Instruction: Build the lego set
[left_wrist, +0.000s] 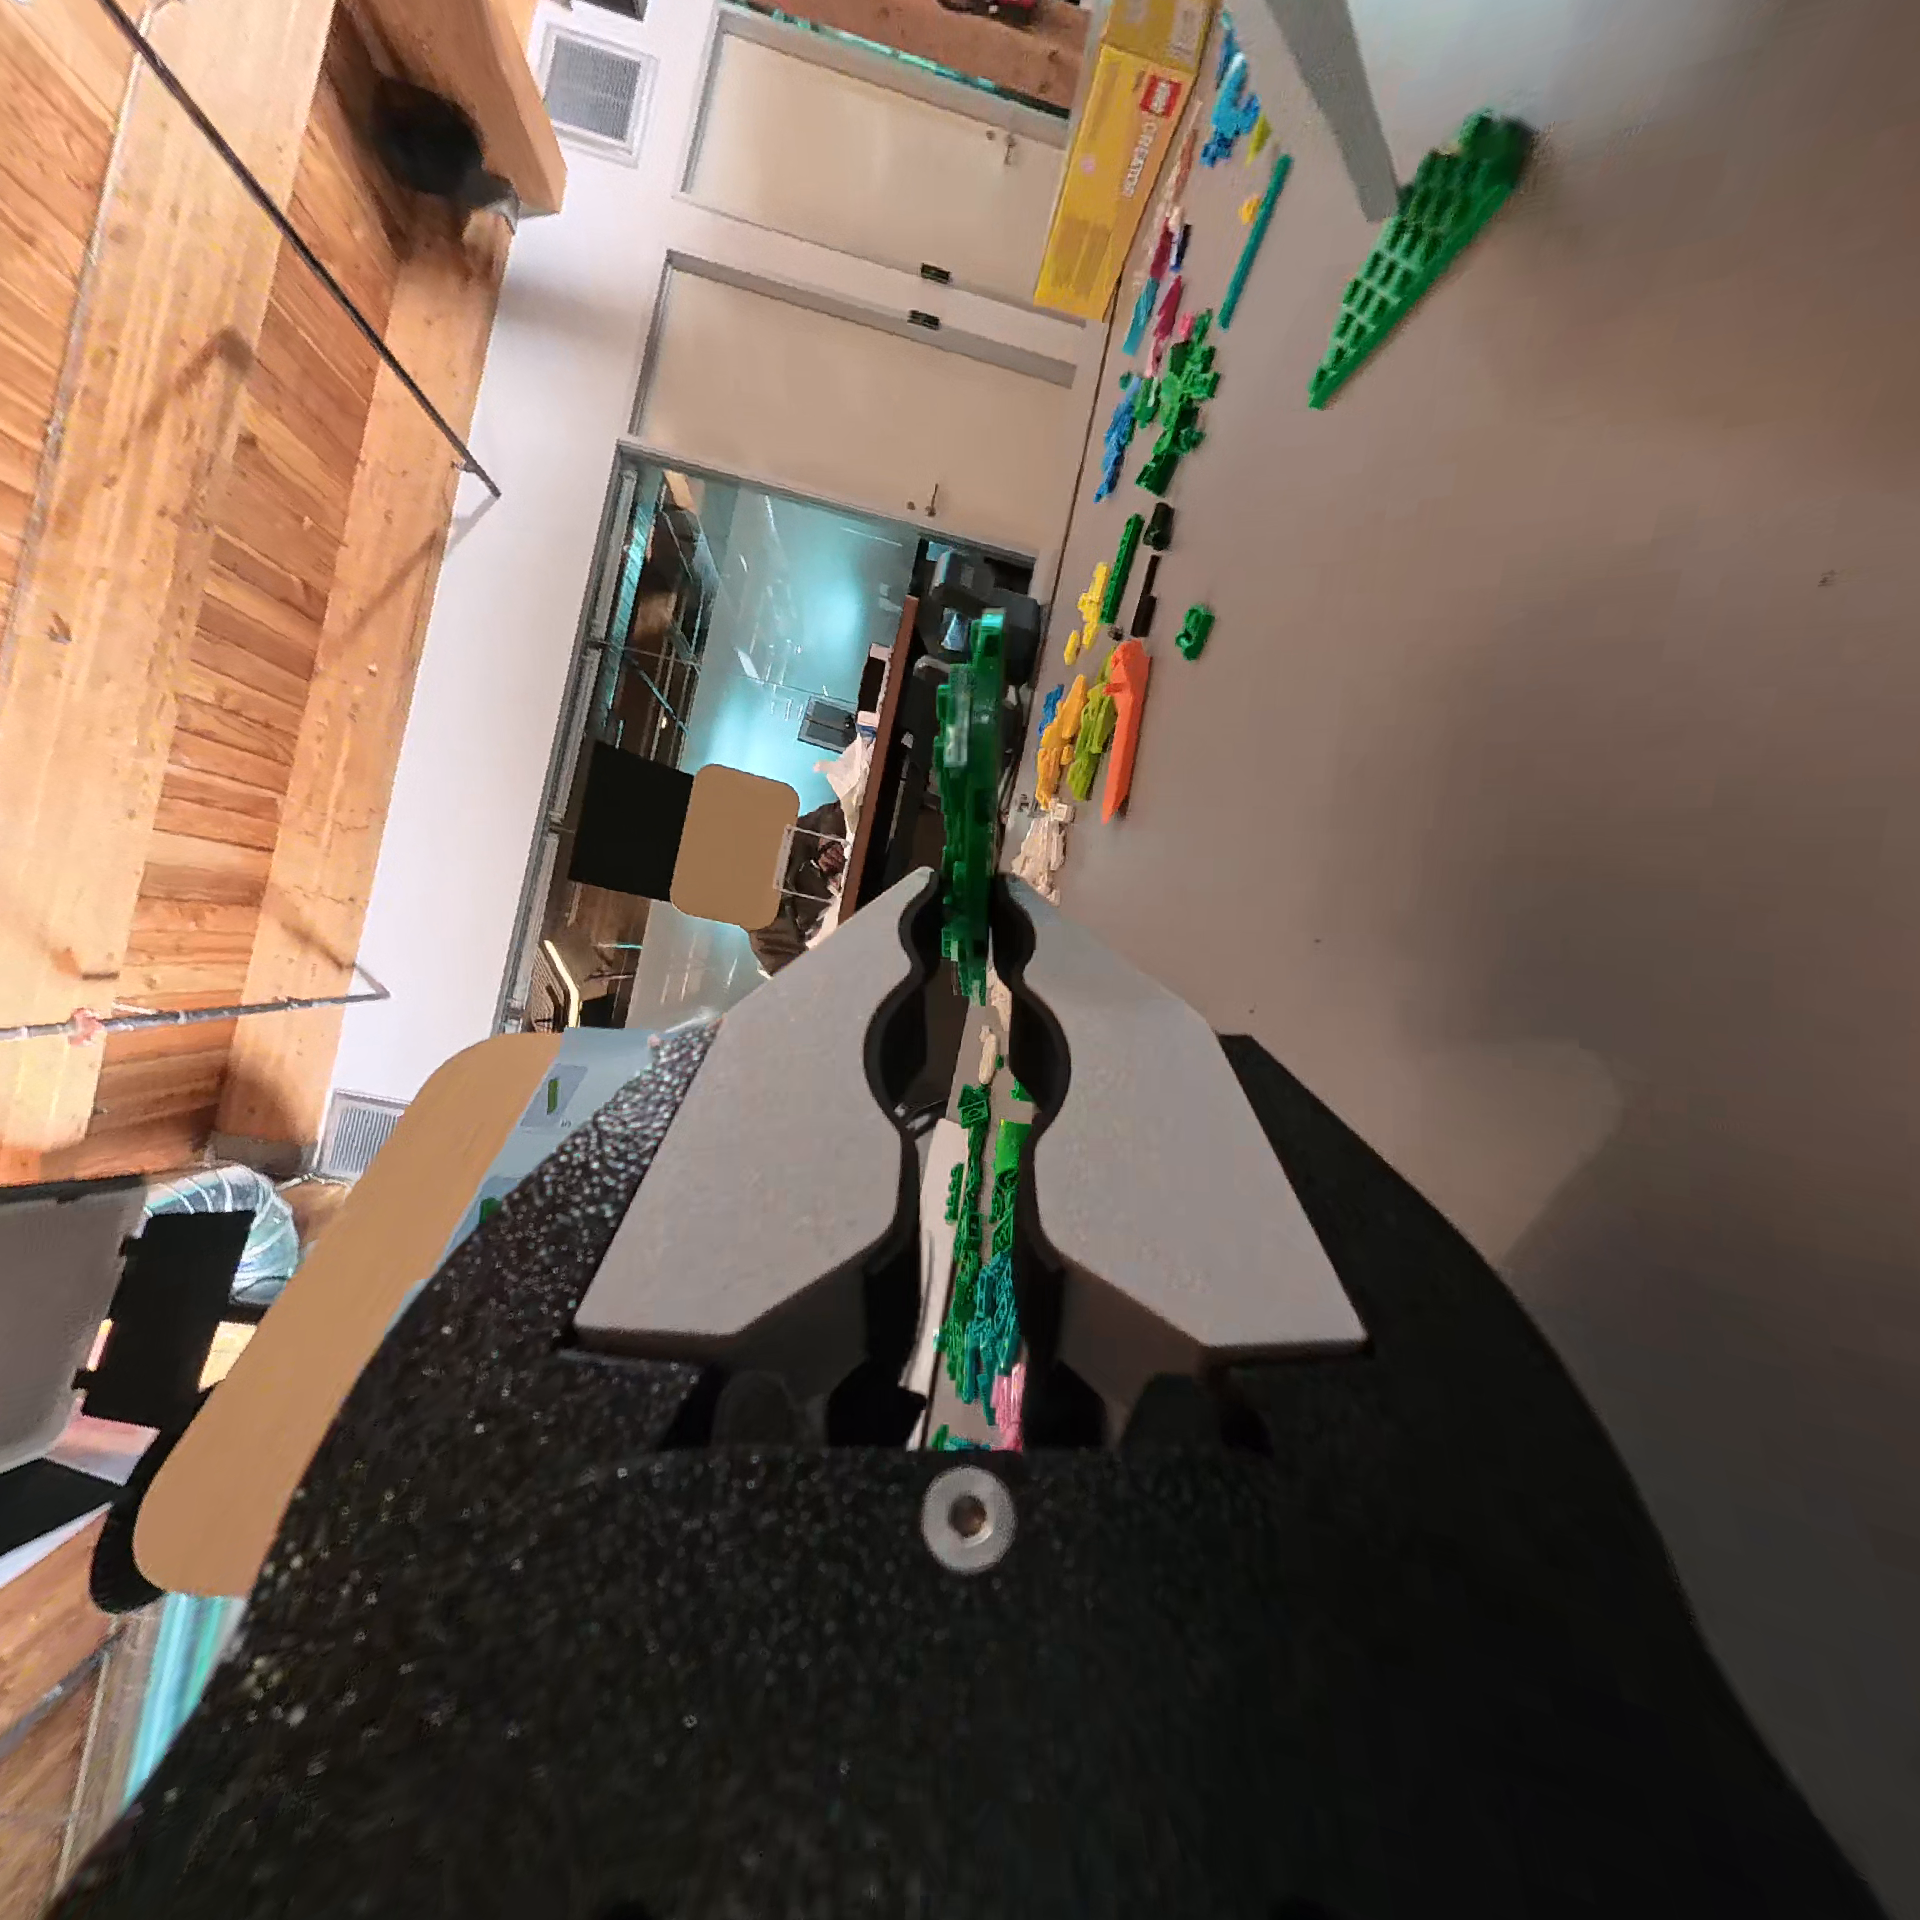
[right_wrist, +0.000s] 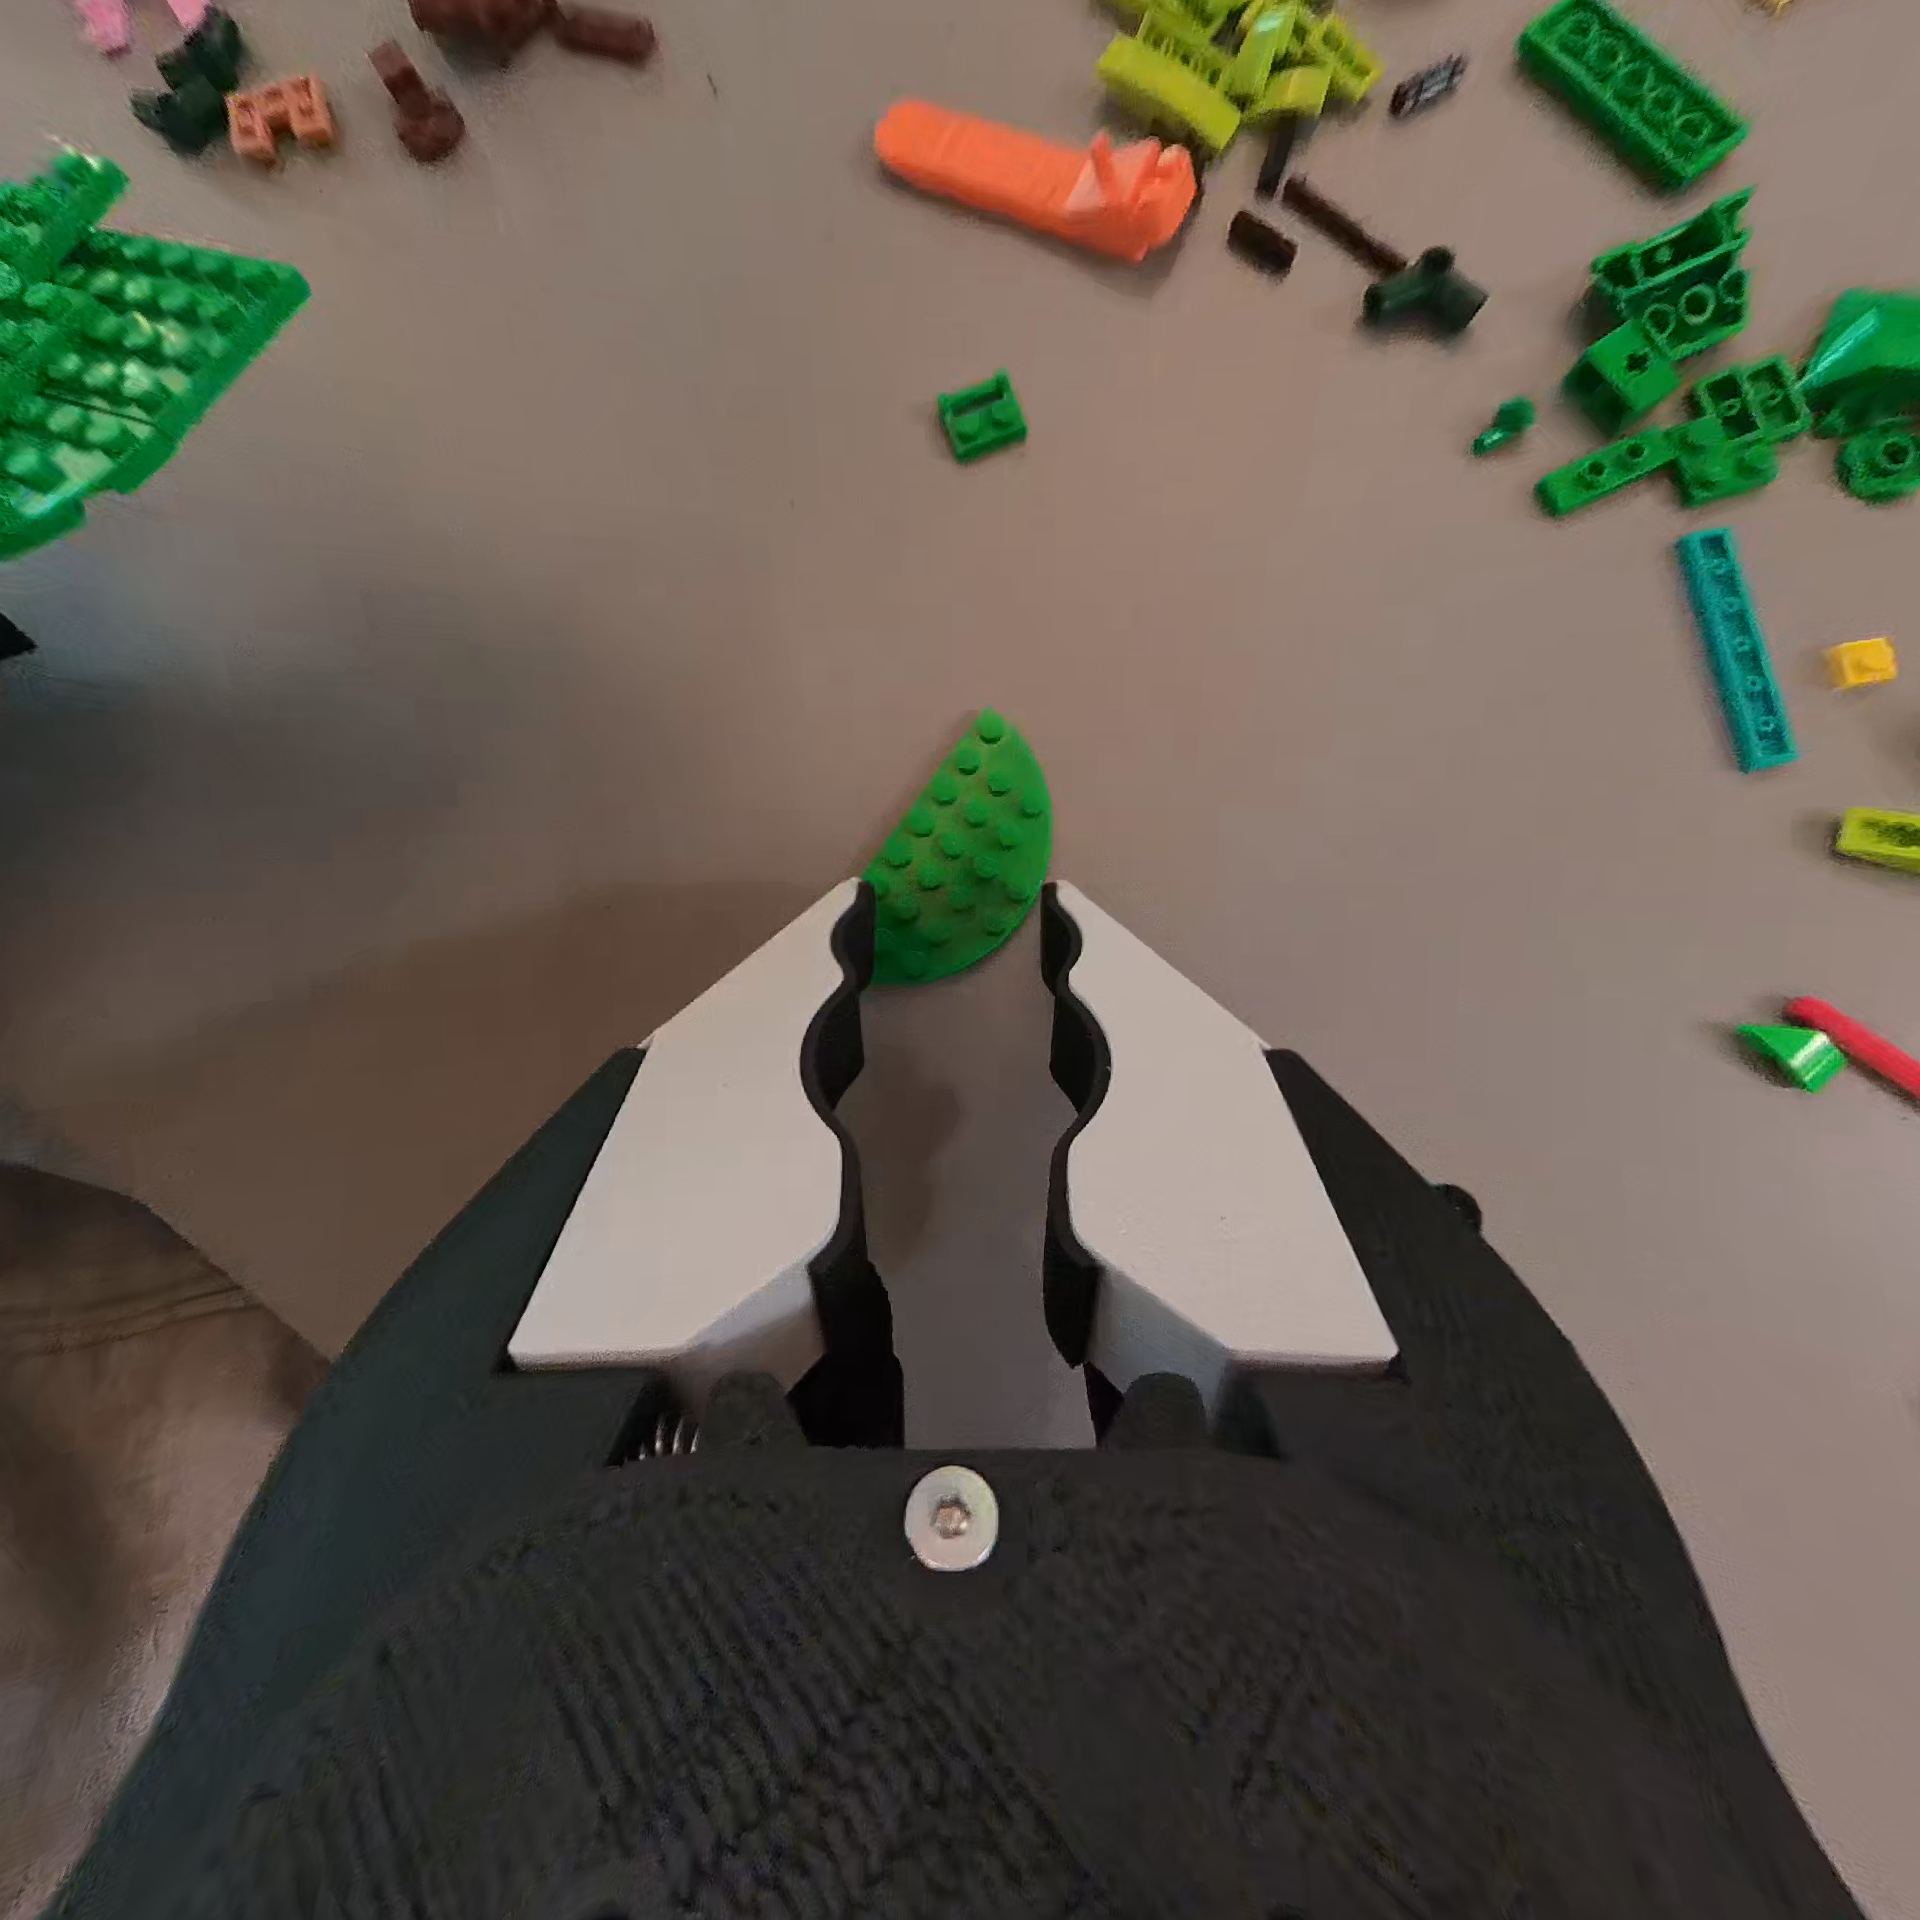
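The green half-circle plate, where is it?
In the right wrist view, the green half-circle plate lies flat on the table, just at the tips of the open right tongs.

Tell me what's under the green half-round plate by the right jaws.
The half-round plate lies flat, studs up, on the bare grey table. Nothing shows beneath it; its underside is covered. The left fingertip overlaps its near corner, hiding that part.

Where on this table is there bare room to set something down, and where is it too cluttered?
Bare grey table spreads between the green studded plate at the left and the small green brick, and down to the half-round green plate. The right side is crowded: green pieces, teal bar, orange piece.
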